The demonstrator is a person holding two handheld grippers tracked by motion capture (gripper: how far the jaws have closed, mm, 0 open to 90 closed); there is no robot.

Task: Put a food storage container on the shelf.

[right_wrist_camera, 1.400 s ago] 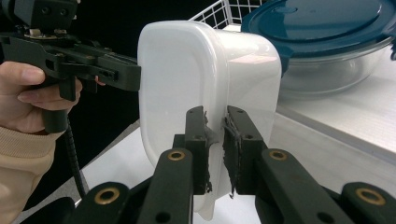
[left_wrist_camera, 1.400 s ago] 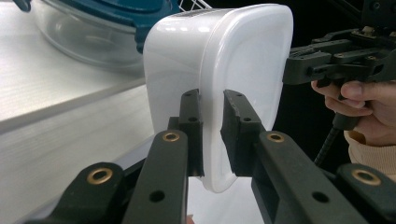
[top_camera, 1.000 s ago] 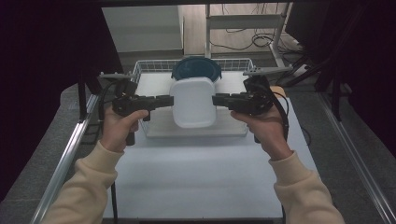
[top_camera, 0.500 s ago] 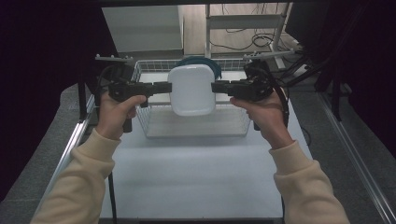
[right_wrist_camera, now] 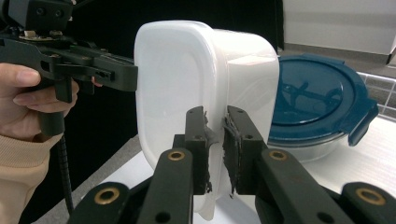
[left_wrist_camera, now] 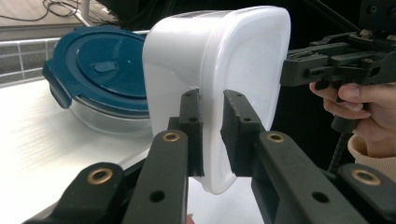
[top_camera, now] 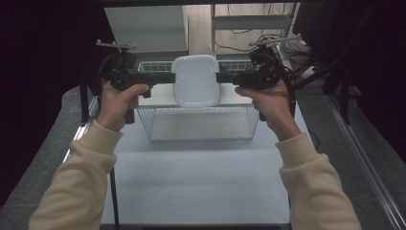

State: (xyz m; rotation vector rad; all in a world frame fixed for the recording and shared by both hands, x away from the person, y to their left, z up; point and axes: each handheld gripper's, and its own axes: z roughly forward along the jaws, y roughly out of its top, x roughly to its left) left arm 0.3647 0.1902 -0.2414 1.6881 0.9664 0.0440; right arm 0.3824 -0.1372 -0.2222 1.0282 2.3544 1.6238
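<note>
The white plastic container (top_camera: 196, 80) hung in the air between the two grippers, turned on edge so its smooth, rounded-rectangle base faced the person. The left gripper (top_camera: 165, 78) was clamped on its left rim and the right gripper (top_camera: 222, 78) on its right rim, each pair of black jaws pinching the thin, translucent wall between them. Below it sat a wire mesh basket (top_camera: 201, 123) on the pale table (top_camera: 196, 182). Farther back stood a round glass bowl (left_wrist_camera: 105, 123) with a glossy dark-blue clip lid (left_wrist_camera: 100, 67).
</note>
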